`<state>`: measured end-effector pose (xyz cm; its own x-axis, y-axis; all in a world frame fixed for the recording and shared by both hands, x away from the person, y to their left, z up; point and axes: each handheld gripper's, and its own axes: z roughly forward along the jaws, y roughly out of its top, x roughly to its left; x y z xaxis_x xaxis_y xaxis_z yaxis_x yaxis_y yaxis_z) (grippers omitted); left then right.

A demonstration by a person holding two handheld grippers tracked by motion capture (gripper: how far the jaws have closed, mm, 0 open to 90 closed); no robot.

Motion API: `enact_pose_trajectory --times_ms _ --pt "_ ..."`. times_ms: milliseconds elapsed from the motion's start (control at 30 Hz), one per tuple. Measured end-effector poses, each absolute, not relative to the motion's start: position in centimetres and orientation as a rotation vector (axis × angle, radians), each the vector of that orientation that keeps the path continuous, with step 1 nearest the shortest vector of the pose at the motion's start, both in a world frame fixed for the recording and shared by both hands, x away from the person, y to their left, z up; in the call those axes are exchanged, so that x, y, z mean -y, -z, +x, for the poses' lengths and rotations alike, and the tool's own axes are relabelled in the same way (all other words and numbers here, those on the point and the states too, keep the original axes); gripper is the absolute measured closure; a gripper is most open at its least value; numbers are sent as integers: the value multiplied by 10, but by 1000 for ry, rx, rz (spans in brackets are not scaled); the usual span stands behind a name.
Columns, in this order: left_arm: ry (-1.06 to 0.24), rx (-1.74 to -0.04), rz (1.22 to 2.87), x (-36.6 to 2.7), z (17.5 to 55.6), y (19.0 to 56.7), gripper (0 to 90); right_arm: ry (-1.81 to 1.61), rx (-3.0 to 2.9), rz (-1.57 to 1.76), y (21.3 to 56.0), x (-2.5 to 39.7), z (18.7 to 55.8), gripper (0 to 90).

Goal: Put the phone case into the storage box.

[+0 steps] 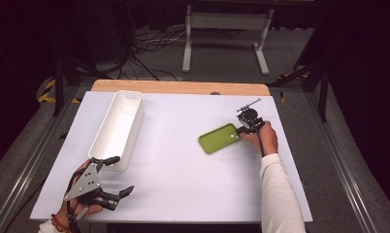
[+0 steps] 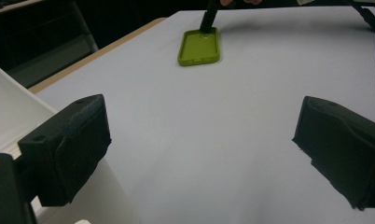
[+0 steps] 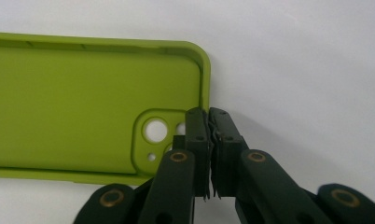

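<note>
**Right tongs pinch the rim of a green phone case; left tongs spread wide by the white bin**

A lime-green phone case lies flat on the white worktop, open side up, towards the right half and at an angle to the worktop's edges. In the right gripper view its camera cut-out sits close to the short end wall nearest the jaws.

The right tongs are clamped on that short end of the case: in the right gripper view the two black jaws are pressed together with the case's thin wall running in between them, one jaw inside the case and one outside. The right hand holds the gripper just behind, with a white sleeve running back towards the near edge.

The left tongs rest at the near left corner of the worktop with the jaws spread well apart and holding nothing; in the left gripper view the bare white surface lies between them. A long white bin stands just beyond and beside the left tongs, its near end close to one jaw. The case is well apart from the bin.

Beyond the worktop, cables lie on the floor near a white frame.
</note>
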<state>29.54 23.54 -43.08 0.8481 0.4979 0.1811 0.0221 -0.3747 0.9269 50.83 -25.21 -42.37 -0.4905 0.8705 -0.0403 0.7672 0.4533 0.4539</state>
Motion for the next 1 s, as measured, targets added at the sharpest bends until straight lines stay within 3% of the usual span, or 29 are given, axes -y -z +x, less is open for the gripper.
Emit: enact_pose_trajectory --times_ms 1000 --pt "-527 -387 1915 -234 296 430 47 -591 -2271 1193 418 242 483 894"
